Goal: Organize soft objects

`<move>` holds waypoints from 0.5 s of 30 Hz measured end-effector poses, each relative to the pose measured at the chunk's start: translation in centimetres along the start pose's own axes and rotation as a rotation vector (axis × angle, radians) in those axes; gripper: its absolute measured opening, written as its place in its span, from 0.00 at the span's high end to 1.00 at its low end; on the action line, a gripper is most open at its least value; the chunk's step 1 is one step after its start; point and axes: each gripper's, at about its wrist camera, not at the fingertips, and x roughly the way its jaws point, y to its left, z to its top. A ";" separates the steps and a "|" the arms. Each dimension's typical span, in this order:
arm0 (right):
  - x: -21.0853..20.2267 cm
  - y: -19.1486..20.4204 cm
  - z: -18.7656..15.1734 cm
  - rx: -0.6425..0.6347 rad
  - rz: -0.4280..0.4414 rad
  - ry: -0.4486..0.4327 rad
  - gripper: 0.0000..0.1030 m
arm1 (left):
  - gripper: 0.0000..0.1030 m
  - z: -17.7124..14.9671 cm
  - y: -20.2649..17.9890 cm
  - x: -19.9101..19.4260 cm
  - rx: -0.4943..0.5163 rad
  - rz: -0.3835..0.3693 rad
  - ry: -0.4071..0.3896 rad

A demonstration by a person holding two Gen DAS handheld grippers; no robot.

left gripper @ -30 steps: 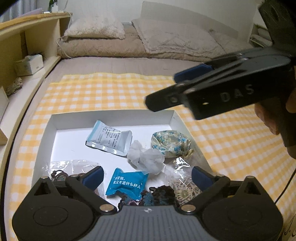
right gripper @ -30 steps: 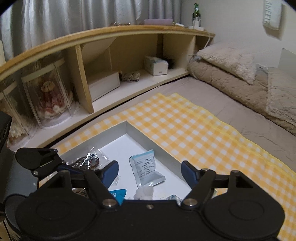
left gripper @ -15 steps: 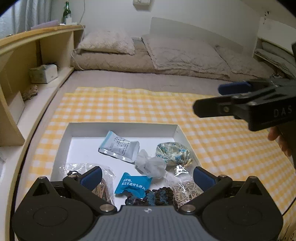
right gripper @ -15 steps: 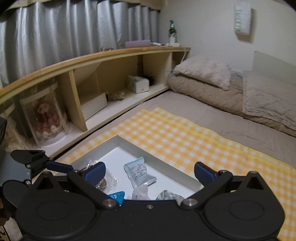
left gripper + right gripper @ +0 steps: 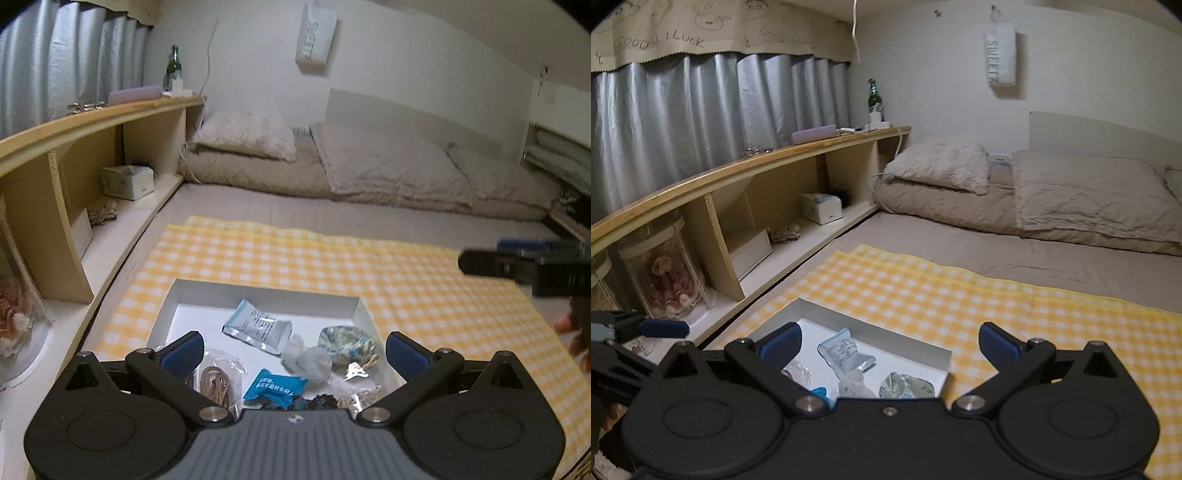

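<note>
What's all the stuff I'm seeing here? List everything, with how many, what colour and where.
Shallow cardboard box: one, white, on the checked cloth.
Checked cloth: one, yellow-white, on the bed.
Foil sachet: one, pale blue, in the box.
Crumpled tissue: one, white, box centre.
Patterned fabric scrunchie: one, blue-cream, box right.
Small packet: one, bright blue, box front.
Glass bottle: one, green, on the shelf.
Left tongs: open, empty.
Right tongs: open, empty.
</note>
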 end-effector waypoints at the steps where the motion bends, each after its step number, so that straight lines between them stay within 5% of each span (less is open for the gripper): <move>1: -0.5 0.0 -0.3 0.004 -0.007 -0.006 0.00 | 0.00 -0.1 -0.1 -0.4 -0.011 0.005 -0.012; 15: -5.6 0.2 -5.4 0.030 -0.088 -0.039 0.00 | 0.00 -3.2 -3.6 -4.2 0.062 0.051 -0.071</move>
